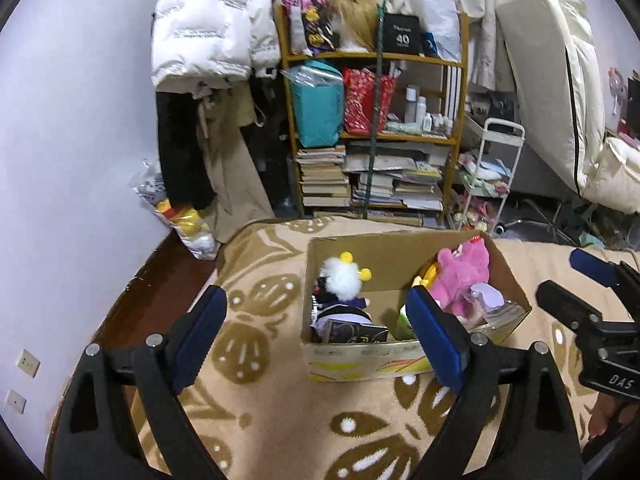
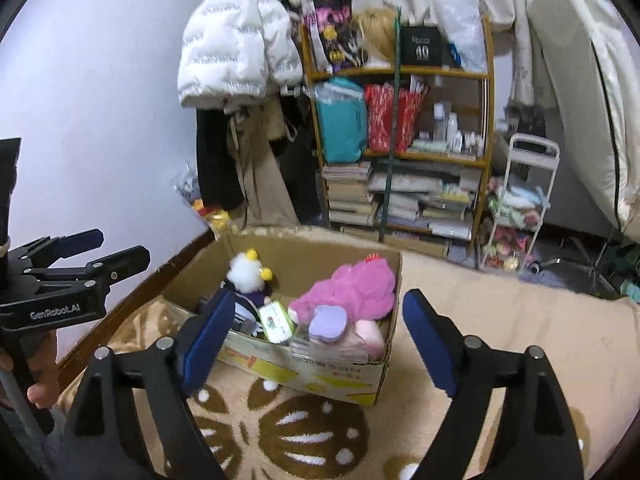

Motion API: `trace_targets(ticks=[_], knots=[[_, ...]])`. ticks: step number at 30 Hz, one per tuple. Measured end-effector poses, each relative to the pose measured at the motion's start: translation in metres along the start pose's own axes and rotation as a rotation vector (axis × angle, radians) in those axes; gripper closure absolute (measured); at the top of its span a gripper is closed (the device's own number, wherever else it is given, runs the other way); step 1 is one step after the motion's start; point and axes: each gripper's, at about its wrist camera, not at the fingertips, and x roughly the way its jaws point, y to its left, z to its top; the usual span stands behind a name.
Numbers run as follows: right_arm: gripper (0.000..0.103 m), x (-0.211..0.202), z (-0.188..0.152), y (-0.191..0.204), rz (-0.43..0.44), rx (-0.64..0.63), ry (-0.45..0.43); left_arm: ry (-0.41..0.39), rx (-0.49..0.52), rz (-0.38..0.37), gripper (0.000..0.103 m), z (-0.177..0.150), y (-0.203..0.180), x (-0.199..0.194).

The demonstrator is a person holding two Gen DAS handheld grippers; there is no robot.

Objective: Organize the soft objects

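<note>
a: left gripper (image 1: 316, 332) stands wide, nothing between its blue pads, hanging over the tan leaf-patterned blanket (image 1: 272, 412) just near of the cardboard box (image 1: 360, 364). right gripper (image 2: 318, 338) is wide too, and empty, with the box showing between its fingers

b: where are the soft things?

a: inside the box. at its left end a doll with a fluffy white head and yellow ears (image 1: 343, 276) stands upright against the far wall, dark clothes below. at the right end a pink plush (image 2: 352, 288) lies heaped, reaching the box's right wall

b: and that purple bit?

a: a flat lilac scalloped piece (image 2: 329, 322) lies on top of a clear packet, near of the pink plush. beside it, toward the middle, a small green-edged pack (image 2: 276, 320) leans tilted. something dark and boxy (image 1: 356, 334) lies at the near left corner under the doll; i cannot tell what it is

b: can each claw see the other?

a: yes. from the left wrist view the right one juts in at the right edge, and the right wrist view shows the left one at its left edge with a person's fingers (image 2: 42, 394) around its handle

b: what's behind?

a: a wooden shelf (image 1: 456, 128) with stacked books, a teal bag and a red bag, far beyond the blanket; a white puffy jacket (image 1: 204, 24) hangs to its left, a white trolley (image 1: 504, 148) to its right
</note>
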Motion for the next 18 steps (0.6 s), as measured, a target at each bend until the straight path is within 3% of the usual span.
trace_targets(ticks=[1, 3, 10, 18], knots=[[0.012, -0.007, 0.001, 0.002, -0.003, -0.012, -0.012, -0.006, -0.002, 0.003, 0.012, 0.000, 0.002, -0.005], [0.000, -0.018, 0.004, 0.005, -0.010, -0.026, -0.030, -0.031, -0.016, 0.012, 0.007, -0.001, 0.008, -0.021], [0.000, -0.061, 0.006, 0.005, -0.026, -0.026, -0.110, -0.136, 0.010, 0.058, 0.001, -0.007, 0.009, -0.073], [0.000, -0.109, 0.008, 0.005, -0.048, -0.012, -0.202, -0.176, 0.021, 0.067, 0.001, -0.024, 0.009, -0.103]])
